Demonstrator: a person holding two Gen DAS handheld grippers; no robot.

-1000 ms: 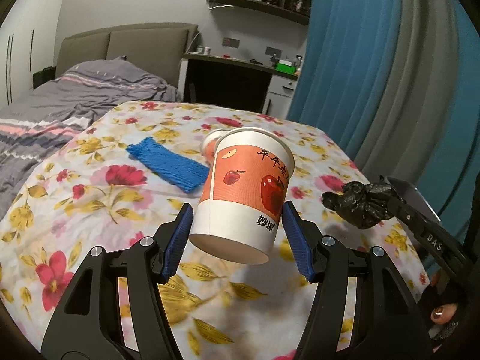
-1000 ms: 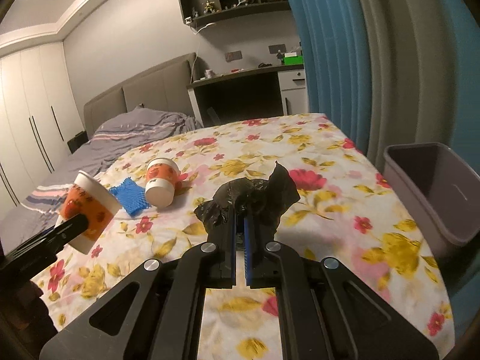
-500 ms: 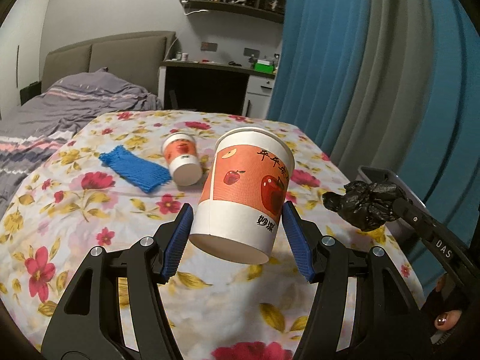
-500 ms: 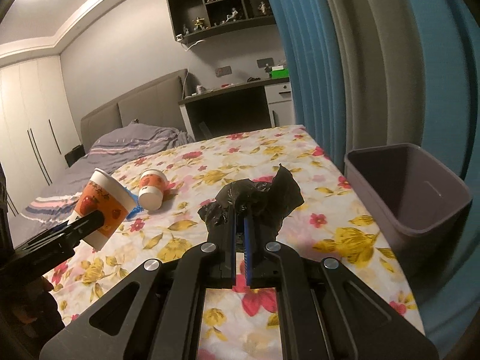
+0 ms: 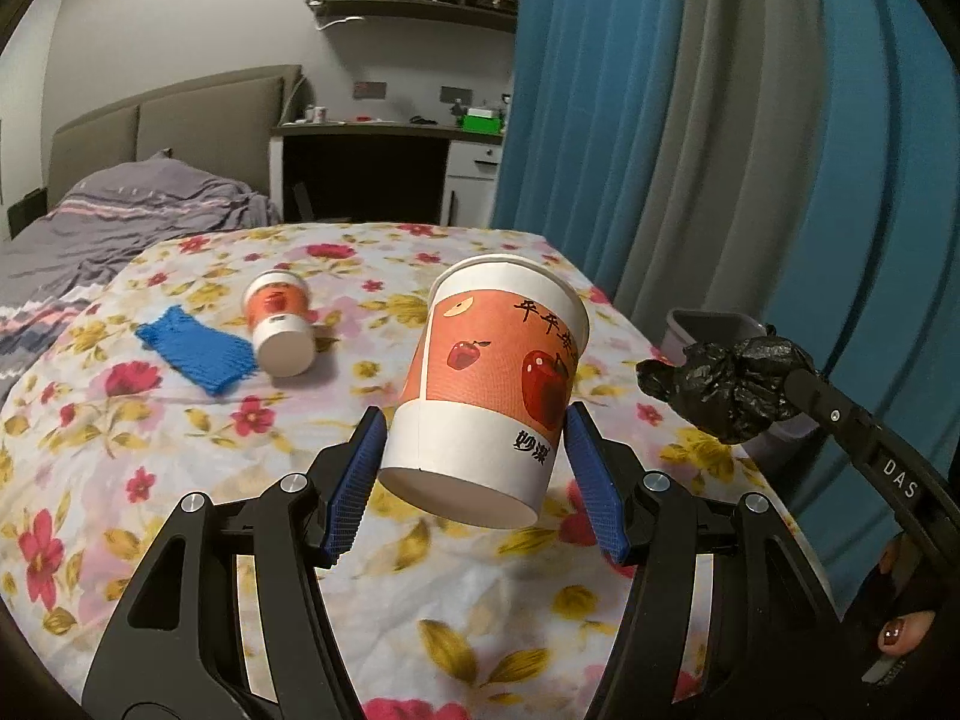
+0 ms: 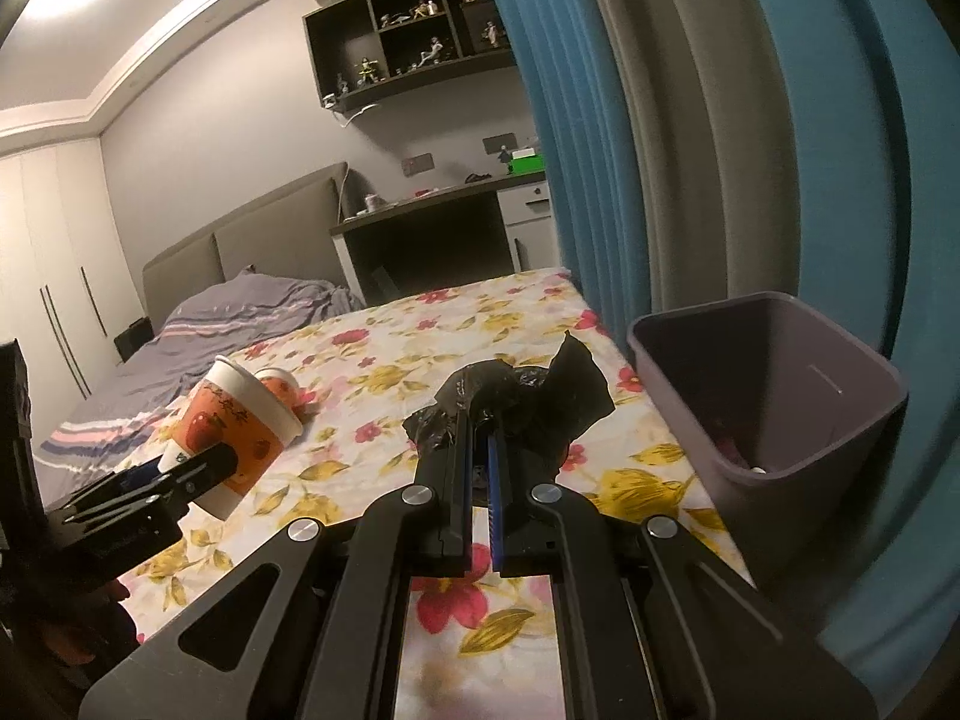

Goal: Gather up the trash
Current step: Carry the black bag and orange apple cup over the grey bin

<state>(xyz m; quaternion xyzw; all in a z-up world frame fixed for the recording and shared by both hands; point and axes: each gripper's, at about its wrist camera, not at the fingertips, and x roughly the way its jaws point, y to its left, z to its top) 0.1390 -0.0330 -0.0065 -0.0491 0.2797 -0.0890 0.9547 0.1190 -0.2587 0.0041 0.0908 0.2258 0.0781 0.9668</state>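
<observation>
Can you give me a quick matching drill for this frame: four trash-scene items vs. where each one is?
Items:
1. big cup
2. small cup
3. black bag
4. bin

Places:
A. lying on the floral cloth beside the blue knit piece
B. standing at the table's edge by the curtain
C. clamped in the right gripper
D. held between the left fingers, off the table

Pairs: 1-D, 2-A, 3-C, 4-B

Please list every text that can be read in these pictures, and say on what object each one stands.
"DAS": on the arm of the right gripper, white letters.
"妙潔": on the white base of the held paper cup.
Black characters along the cup's rim: cut off, unreadable.
Print on the lying cup: too small.
</observation>
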